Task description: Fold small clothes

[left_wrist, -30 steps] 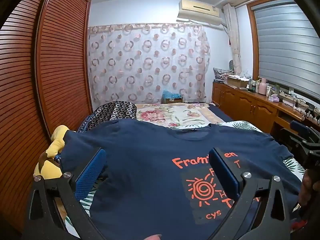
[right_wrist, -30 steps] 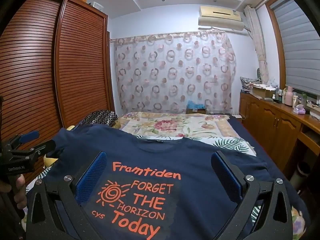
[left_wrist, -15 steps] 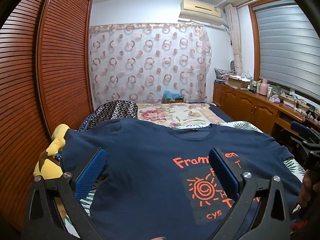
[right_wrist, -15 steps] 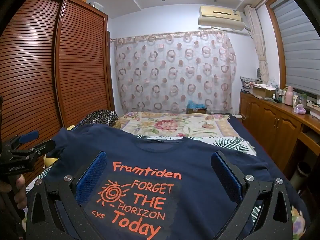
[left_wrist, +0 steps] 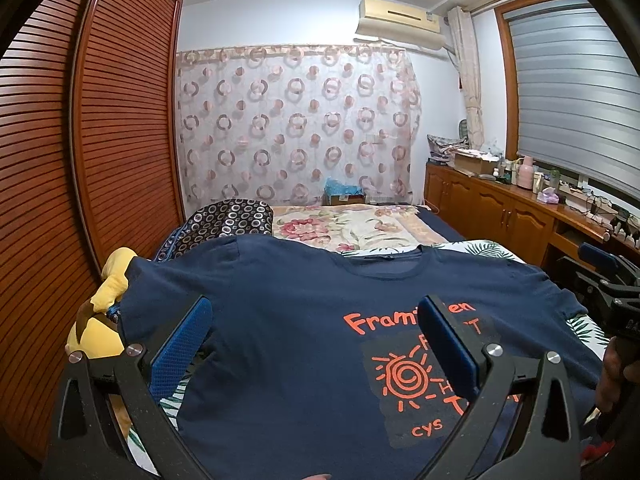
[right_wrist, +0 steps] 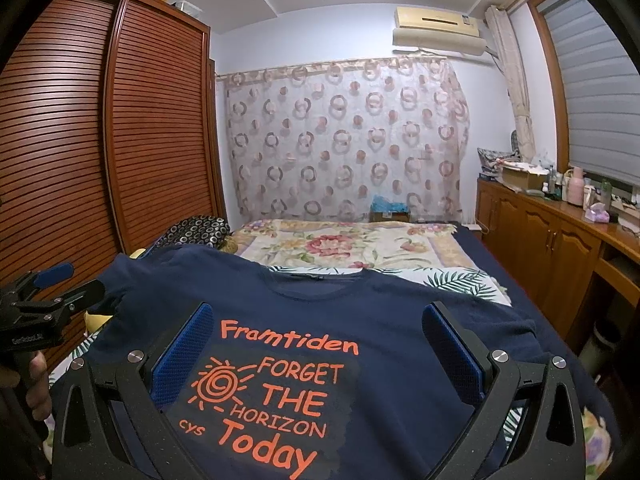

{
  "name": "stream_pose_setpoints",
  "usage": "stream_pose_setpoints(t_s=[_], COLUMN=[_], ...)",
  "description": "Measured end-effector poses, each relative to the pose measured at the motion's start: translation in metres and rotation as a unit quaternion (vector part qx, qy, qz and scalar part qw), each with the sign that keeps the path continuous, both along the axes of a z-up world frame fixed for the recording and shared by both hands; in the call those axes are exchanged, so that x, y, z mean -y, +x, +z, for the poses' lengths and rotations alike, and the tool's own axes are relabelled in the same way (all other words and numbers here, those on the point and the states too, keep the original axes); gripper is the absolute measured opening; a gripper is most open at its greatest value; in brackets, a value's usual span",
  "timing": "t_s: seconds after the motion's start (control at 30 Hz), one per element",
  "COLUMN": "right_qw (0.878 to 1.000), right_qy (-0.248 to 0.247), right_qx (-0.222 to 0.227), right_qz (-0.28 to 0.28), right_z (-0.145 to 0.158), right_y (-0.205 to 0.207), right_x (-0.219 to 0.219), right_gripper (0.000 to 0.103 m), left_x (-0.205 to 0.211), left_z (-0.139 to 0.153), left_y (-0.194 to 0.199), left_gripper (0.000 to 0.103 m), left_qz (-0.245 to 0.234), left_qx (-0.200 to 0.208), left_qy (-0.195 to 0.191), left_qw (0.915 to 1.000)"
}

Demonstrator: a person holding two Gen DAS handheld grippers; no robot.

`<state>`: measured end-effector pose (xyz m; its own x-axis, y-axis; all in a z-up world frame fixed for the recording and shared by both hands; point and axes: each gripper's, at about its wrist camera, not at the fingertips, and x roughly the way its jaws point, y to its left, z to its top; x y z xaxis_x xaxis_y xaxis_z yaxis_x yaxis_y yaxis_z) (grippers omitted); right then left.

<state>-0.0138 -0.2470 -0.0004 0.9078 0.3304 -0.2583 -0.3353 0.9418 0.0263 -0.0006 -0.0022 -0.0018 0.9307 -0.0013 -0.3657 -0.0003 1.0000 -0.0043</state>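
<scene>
A: What do you see from the left wrist?

B: I see the navy shirt [left_wrist: 280,340] spread flat on the bed [left_wrist: 360,228], print side up, its collar toward the far end. My left gripper [left_wrist: 316,340] hangs above the shirt with jaws released, wide apart and holding nothing. A yellow toy [left_wrist: 100,320] lies just beside the shirt's left sleeve. At the right edge I see the right gripper [left_wrist: 604,276], held in a hand [left_wrist: 618,372].

A: And from the right wrist?

B: The same shirt [right_wrist: 400,320], now with the orange print [right_wrist: 272,392] between my fingers. The right gripper [right_wrist: 318,348] is also released, jaws wide apart and nothing in them, above the lower part of the shirt. The left gripper [right_wrist: 52,284] shows at the left edge, over the shirt's sleeve. Behind are the floral blanket [right_wrist: 340,244] and the curtain [right_wrist: 344,140].
</scene>
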Motion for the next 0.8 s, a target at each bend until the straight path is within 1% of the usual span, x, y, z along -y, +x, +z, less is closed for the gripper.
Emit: stream_pose_setpoints(t_s=[0.8], right_qw=[1.0], right_qy=[0.002], right_qx=[0.0], right_qz=[0.001], right_z=[0.0002], right_y=[0.0005], right_x=[0.0001], right_gripper=[0.103], left_x=[0.0011], left_z=[0.0002], left_y=[0.0], left_gripper=[0.103], left_qz=[0.0], left_qx=[0.001], left_qy=[0.0], left_qw=[1.0])
